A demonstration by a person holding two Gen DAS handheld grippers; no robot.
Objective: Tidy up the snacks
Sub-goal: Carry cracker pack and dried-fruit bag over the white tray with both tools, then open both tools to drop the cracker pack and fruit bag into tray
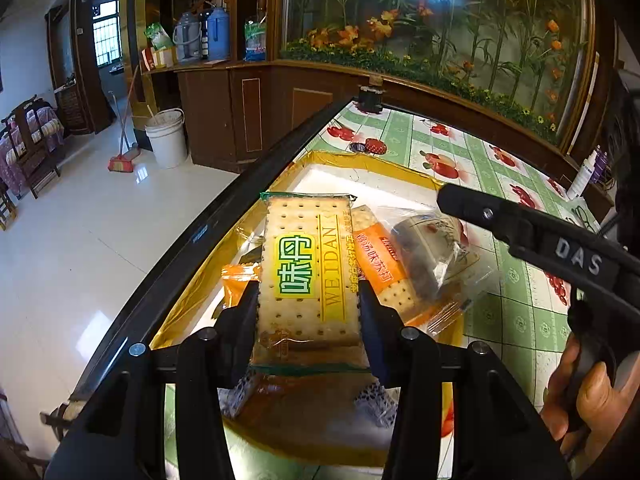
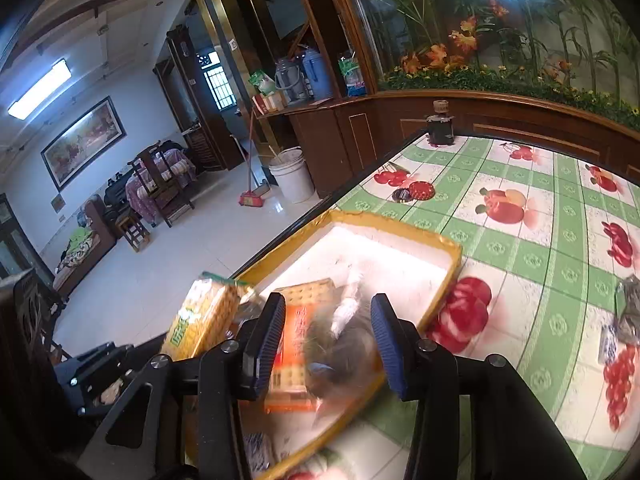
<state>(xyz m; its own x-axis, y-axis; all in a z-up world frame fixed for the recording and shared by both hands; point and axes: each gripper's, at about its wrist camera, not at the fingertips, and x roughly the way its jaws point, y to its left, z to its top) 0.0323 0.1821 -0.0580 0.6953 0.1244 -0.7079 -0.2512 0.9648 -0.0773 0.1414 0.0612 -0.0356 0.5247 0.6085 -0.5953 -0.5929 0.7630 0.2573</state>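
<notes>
The cracker packet (image 1: 310, 276), printed in yellow and green, sits clamped between the pads of the left gripper (image 1: 308, 300), held flat and lengthwise above the gold-rimmed box (image 1: 362, 160), probably so it can be laid in beside the others. In the box lie an orange cracker packet (image 1: 380, 264) and a clear-wrapped dark cake (image 1: 430, 252), leaning on one another. The right gripper (image 2: 328, 340) hangs over that cake with its jaws at a middling gap; its pads stand on either side of the wrapper, and the blur hides whether they press it, so a grip cannot be told. The box rests near the edge of the fruit-patterned tablecloth (image 2: 520, 264).

The left view shows the printed front of the held packet and a hand (image 1: 588, 392) on the other tool's handle. The right view shows the box's empty white far end and a dark jar (image 2: 440, 128) at the far table edge.
</notes>
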